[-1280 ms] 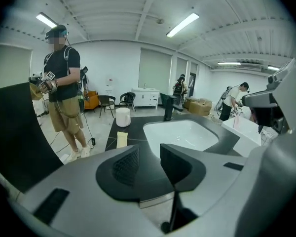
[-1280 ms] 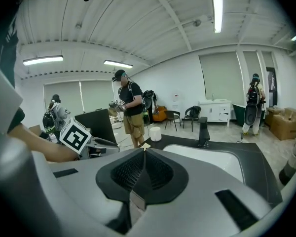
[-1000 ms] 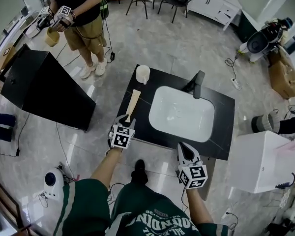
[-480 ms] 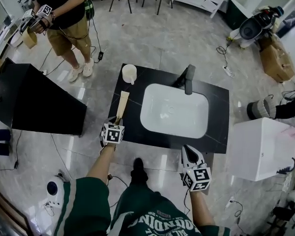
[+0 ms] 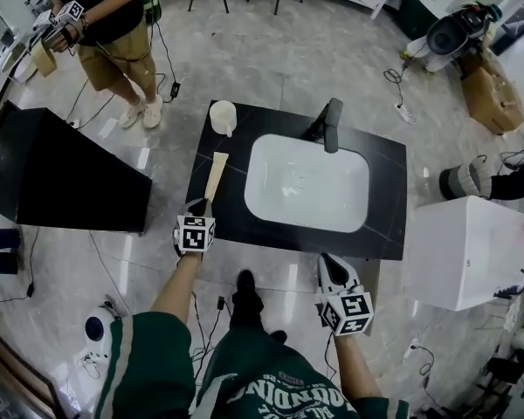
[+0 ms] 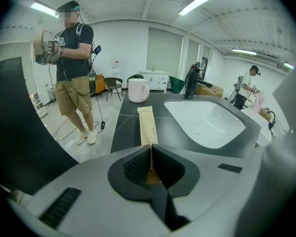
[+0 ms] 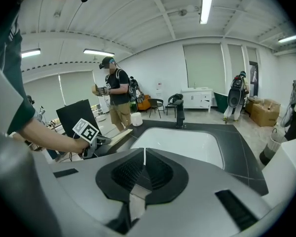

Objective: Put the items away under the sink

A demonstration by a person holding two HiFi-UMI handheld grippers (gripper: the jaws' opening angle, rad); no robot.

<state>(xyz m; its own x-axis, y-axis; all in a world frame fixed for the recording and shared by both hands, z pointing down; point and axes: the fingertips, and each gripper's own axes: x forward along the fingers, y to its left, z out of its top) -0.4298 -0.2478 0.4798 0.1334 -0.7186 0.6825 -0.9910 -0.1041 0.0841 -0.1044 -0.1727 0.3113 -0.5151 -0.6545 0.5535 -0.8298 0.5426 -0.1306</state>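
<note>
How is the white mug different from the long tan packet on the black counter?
The mug is white and round; the packet is tan, long and flat. The mug stands upright and free; the packet lies flat, its near end pinched by the left tongs, which have just closed. Both rest on the counter, left of the sink.

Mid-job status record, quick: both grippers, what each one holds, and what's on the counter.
left gripper: jaws just closed, now shut on the near end of the tan packet
right gripper: shut, empty, just off the countertop's near edge
tan packet: lying flat, left of the white basin
white mug: far left corner, beyond the packet
faucet: behind the basin
</note>
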